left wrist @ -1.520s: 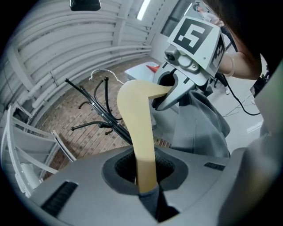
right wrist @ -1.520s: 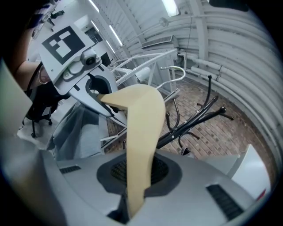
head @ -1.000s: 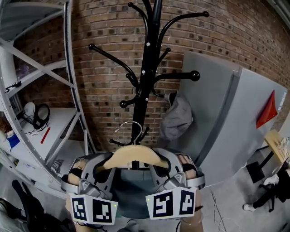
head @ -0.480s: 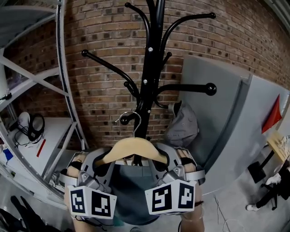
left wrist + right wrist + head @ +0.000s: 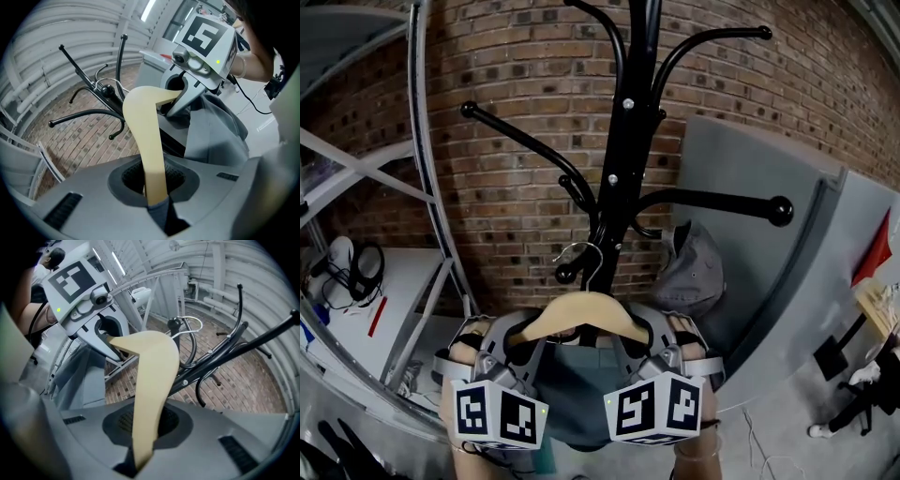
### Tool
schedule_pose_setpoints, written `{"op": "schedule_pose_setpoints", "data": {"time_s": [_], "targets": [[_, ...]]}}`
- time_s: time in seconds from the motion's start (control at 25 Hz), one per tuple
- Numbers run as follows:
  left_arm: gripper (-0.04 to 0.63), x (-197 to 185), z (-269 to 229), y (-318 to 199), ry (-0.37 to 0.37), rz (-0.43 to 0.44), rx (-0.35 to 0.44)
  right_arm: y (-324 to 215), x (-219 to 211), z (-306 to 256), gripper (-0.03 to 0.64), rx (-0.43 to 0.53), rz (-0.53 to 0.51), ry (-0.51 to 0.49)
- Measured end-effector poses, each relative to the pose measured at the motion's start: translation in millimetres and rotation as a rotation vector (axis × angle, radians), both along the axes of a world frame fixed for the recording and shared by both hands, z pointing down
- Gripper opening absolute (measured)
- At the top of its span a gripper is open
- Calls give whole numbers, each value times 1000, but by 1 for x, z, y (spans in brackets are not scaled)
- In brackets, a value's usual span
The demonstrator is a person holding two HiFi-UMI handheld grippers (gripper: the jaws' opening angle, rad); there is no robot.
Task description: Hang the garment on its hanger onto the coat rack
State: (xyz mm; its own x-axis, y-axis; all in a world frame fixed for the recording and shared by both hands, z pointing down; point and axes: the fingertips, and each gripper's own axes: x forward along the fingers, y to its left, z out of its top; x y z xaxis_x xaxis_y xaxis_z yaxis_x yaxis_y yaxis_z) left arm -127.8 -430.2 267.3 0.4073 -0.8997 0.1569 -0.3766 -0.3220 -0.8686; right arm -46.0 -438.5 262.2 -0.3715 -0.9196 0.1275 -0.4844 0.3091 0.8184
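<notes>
Left gripper (image 5: 154, 194) and right gripper (image 5: 140, 446): we pinch one arm of the hanger (image 5: 581, 314) in each, with the garment (image 5: 572, 394) below and the hook (image 5: 586, 258) near the coat rack (image 5: 623, 159).

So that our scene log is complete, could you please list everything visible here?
coat rack: one, black, centre, before the brick wall
hanger: one, pale wood with metal hook, in front of the rack
garment: one, blue-grey, hanging below the hanger
cloth item: one, grey, right of the rack's pole
panels: two, grey, right
shelving: one, grey metal, left
headphones: one pair, dark, on left shelf
left tongs: one, grey, shut on hanger's end
right tongs: one, grey, shut on hanger's other end
</notes>
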Motion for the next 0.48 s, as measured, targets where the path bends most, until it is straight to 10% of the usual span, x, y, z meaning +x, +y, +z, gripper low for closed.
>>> {"op": "schedule_pose_setpoints", "data": {"time_s": [0.48], "targets": [[44, 5, 34, -32, -7, 21, -66, -29, 5, 34, 43, -74, 42, 23]]}}
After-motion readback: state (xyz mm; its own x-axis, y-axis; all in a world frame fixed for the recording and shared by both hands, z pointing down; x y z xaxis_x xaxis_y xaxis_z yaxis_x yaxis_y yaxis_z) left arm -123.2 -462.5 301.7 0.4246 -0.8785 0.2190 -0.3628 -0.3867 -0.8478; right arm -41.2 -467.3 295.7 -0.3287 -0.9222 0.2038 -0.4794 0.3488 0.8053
